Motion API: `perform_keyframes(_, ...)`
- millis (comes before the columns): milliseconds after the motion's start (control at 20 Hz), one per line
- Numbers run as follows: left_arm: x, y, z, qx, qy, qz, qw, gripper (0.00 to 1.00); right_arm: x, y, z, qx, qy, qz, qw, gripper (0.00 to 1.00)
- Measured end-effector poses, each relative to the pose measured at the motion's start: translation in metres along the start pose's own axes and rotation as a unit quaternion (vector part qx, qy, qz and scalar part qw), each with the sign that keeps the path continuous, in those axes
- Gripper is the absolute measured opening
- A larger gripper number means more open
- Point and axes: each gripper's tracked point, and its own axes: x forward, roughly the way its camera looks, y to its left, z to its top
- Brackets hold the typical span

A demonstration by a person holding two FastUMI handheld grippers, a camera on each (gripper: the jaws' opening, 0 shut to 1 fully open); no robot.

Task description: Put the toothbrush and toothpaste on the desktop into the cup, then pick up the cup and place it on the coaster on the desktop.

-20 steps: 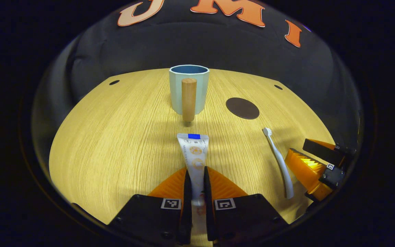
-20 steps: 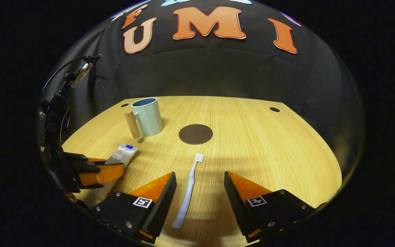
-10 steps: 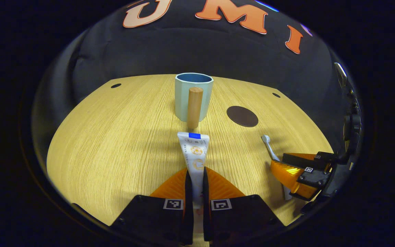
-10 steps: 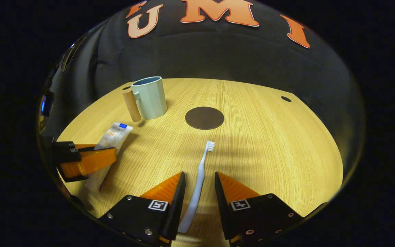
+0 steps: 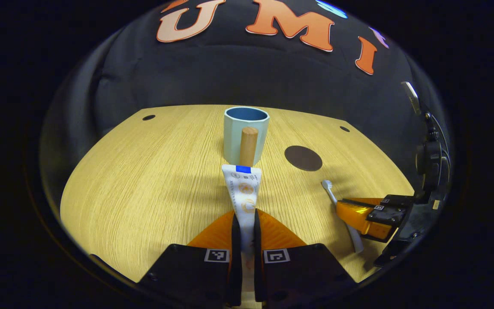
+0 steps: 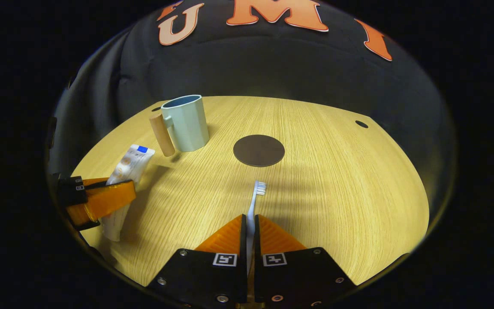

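**Both grippers clamped, paste in left, brush in right**

My left gripper (image 5: pixel 244 216) was closed down on the toothpaste (image 5: pixel 242 189). Both orange fingers pressed its sides near the lower end, and the tube ran straight out ahead of the fingertips, its flat crimped end with the blue patch pointing away from me. In the right gripper view the same tube (image 6: pixel 128 165) stood tilted up out of the left gripper (image 6: pixel 101 201), its upper end off the counter (image 6: pixel 337 180).

My right gripper (image 6: pixel 250 223) was pinched nearly shut on the toothbrush (image 6: pixel 255 199). The thin white handle sat between both fingers, and the bristle head stuck out just past the tips. From the left gripper view, the brush (image 5: pixel 330 193) showed its head ahead of the right gripper (image 5: pixel 358 212) and its handle end trailing out behind. I could not tell whether the brush was clear of the wood.

The cup (image 5: pixel 245 133), pale green with a blue inside, stood upright straight ahead of my left gripper, just beyond the tip of the tube. Its wooden peg handle (image 5: pixel 248 146) faced me. From my right gripper the cup (image 6: pixel 185 122) was ahead and off to the left, handle on its left side.

The dark round coaster (image 6: pixel 258 150) lay flat directly ahead of my right gripper, beyond the bristles, bare. From my left gripper the coaster (image 5: pixel 303 158) sat ahead to the right, beside the cup but apart from it.
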Motion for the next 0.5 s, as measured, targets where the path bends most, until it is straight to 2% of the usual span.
perform_keyframes(500,-0.031,-0.005,0.04,0.014,-0.085,-0.008,0.996,0.15,-0.026,0.0,0.033,0.007,-0.078,0.018,0.997,0.06)
